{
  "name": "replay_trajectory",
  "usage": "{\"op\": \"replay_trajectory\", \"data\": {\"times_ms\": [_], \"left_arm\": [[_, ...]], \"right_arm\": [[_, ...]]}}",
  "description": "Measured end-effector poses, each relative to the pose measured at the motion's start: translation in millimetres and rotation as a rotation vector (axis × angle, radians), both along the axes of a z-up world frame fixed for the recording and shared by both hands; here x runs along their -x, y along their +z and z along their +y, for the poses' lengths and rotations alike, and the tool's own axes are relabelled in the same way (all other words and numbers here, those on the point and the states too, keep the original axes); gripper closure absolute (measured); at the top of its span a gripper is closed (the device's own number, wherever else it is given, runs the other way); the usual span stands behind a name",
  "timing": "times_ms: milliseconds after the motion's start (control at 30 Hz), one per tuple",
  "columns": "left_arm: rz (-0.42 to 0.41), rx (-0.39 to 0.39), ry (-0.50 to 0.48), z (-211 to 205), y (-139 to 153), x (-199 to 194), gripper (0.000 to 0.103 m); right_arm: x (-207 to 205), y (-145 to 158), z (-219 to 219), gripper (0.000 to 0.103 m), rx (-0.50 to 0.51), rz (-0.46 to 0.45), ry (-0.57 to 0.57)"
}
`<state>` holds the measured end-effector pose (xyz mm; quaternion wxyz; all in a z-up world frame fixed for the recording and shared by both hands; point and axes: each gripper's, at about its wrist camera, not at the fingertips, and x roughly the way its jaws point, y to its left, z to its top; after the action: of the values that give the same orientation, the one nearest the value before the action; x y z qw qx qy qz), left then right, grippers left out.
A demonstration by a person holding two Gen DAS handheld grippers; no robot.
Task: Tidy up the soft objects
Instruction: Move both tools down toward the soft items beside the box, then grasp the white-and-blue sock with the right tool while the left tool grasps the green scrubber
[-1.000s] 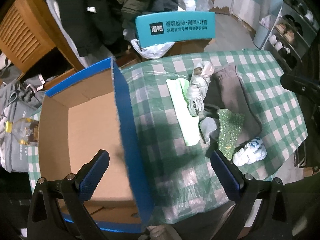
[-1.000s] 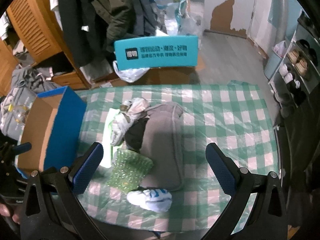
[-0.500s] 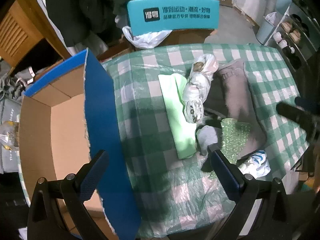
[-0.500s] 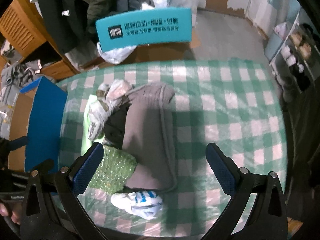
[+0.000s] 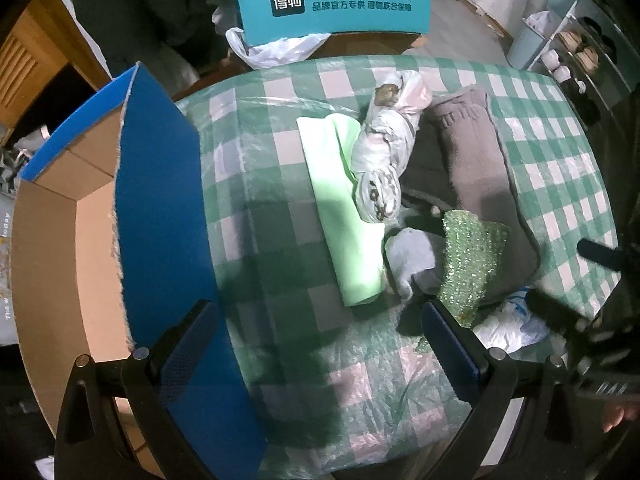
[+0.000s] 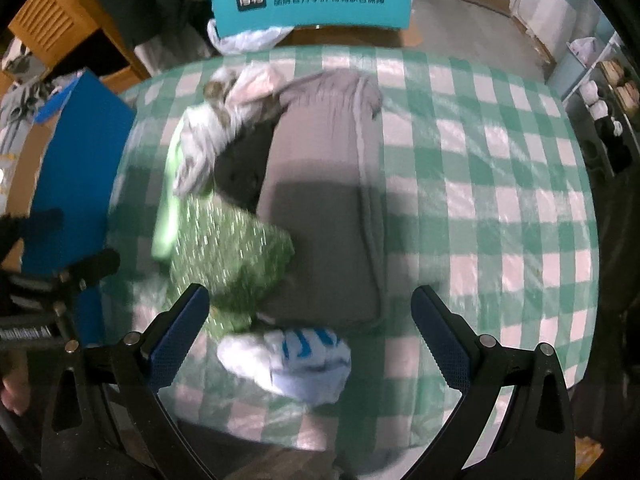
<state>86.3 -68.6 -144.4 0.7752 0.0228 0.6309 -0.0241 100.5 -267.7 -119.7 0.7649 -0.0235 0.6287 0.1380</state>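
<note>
Soft items lie on a green checked tablecloth (image 5: 280, 184): a light green folded cloth (image 5: 340, 204), a knotted white plastic bundle (image 5: 384, 152), a grey-brown folded cloth (image 5: 476, 168), a green bubble-wrap piece (image 5: 468, 264), a small grey sock (image 5: 412, 260) and a white-and-blue bag (image 6: 296, 360). An open blue cardboard box (image 5: 156, 240) stands at the left. My left gripper (image 5: 316, 344) is open above the cloth beside the box. My right gripper (image 6: 308, 328) is open just above the white-and-blue bag.
A teal chair back (image 5: 332, 0) with white lettering stands behind the table. Dark coats hang at the back left by a wooden cabinet (image 5: 24, 60). A shoe rack (image 5: 580, 52) stands at the right. The table's front edge is close below both grippers.
My left gripper has moved right, away from over the box toward the soft items. My right gripper has moved down and closer over the white-and-blue bag. Both stay open.
</note>
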Motion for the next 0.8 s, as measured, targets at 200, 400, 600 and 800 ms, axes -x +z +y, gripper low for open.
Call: {"op": "replay_trajectory", "data": {"times_ms": [200,400,600,800], "left_arm": [[0.0,0.013,-0.024,-11,-2,5,0.001],[0.012,0.019,-0.043,-20,-9,12,0.001],[0.026,0.034,-0.038,-23,-15,13,0.001],[0.042,0.046,-0.039,-28,-22,12,0.001]], "right_arm": [[17,-16,4,0.003,0.025,0.023,0.061],[21,-30,8,0.003,0.045,0.05,0.101],[23,-51,17,0.012,0.079,0.067,0.162],[26,-59,12,0.029,0.042,0.079,0.172]]}}
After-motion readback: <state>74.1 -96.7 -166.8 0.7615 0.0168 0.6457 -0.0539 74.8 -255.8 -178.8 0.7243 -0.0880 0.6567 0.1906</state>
